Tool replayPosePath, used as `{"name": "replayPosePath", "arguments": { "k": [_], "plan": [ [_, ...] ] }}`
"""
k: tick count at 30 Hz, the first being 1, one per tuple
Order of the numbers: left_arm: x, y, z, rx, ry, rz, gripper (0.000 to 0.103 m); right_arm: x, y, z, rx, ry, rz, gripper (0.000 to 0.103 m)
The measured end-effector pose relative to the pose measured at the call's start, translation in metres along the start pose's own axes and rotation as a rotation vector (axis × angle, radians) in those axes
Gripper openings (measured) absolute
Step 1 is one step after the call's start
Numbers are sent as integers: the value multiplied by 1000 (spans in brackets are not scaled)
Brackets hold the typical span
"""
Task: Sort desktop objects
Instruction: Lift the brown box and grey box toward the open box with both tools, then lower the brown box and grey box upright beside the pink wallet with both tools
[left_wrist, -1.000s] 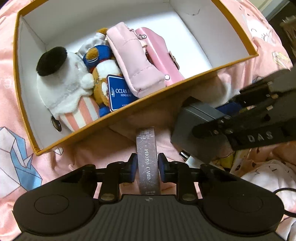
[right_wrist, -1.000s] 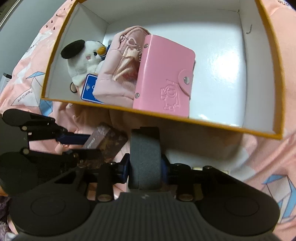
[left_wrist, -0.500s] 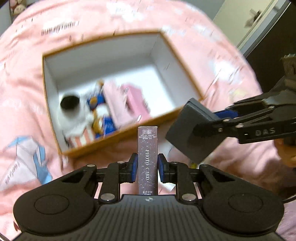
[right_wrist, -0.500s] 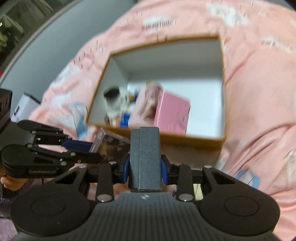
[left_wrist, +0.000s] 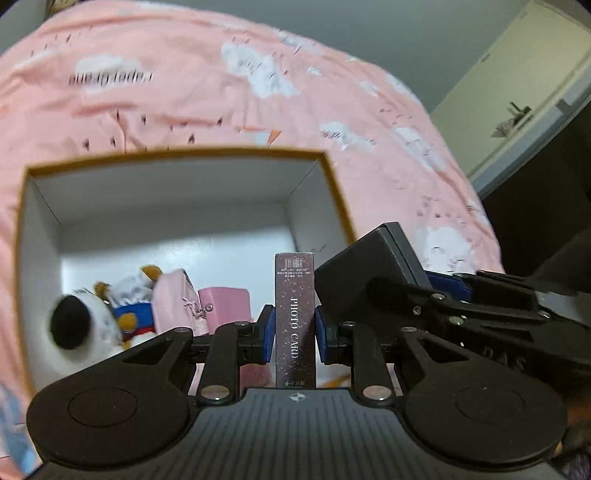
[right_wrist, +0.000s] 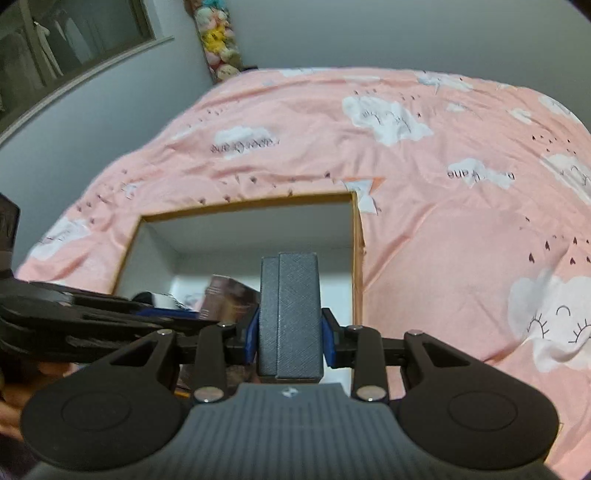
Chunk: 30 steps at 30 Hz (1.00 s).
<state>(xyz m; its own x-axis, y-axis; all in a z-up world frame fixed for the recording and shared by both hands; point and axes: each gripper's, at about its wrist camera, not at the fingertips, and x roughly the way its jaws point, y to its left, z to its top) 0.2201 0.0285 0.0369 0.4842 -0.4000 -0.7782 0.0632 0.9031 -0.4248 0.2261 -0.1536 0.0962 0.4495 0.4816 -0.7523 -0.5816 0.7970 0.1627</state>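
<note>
Comparing with the frames a second back: both views then looked steeply down into the box at close range, whereas both now sit higher and look more level across it, taking in the bed's far edge and grey wall; the grips themselves are unchanged. Left tool (left_wrist: 294, 328): blue pads pressed on both narrow faces of one slim dark-purple speckled cardboard box lettered "PHOTO CARD" (left_wrist: 294, 317), standing upright, jaws only narrowly apart. Right tool (right_wrist: 289, 332): jaws somewhat wider, clamped on one dark grey textured rectangular case (right_wrist: 289, 314), held upright. Each held item also shows in the other view, beside the opposite tool. Both items are in the air over the near side of one open white-lined cardboard box with a mustard-yellow rim (left_wrist: 177, 153), which rests on a pink bed cover printed with white clouds (left_wrist: 184, 92). Count inside the box, left view: one white plush with a black ear (left_wrist: 74, 332), one brown plush in blue and red (left_wrist: 133, 317), one pale pink quilted pouch (left_wrist: 173, 306), one brighter pink snap wallet (left_wrist: 225, 306); four in all. Left view is motion-blurred, so plush detail is poor and the lower parts of all four are covered by the tool body. In the right view the box contents are almost entirely hidden behind the tools. Part of a hand (right_wrist: 14, 398) shows at that view's left edge, cut off.
</note>
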Motion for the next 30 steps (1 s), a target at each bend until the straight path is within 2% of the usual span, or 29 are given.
{"name": "replayPosePath", "arguments": {
  "k": [7, 17, 21, 24, 27, 30],
  "plan": [
    [44, 20, -8, -76, 38, -35, 25, 26, -3, -5, -28, 9, -54, 35],
    [63, 20, -19, -82, 85, 76, 26, 46, -6, -9, -26, 26, -74, 35],
    [60, 15, -25, -69, 91, 174, 25, 52, -11, -12, 11, 54, -43, 35],
    [51, 16, -28, -86, 78, 201, 25, 56, -11, -14, 23, 59, -19, 35],
    [44, 10, -30, -51, 61, 227, 25, 62, -9, -14, 29, 63, -16, 35],
    [47, 5, -34, -4, 66, 243, 26, 72, -12, -15, 66, 97, 32, 35]
  ]
}}
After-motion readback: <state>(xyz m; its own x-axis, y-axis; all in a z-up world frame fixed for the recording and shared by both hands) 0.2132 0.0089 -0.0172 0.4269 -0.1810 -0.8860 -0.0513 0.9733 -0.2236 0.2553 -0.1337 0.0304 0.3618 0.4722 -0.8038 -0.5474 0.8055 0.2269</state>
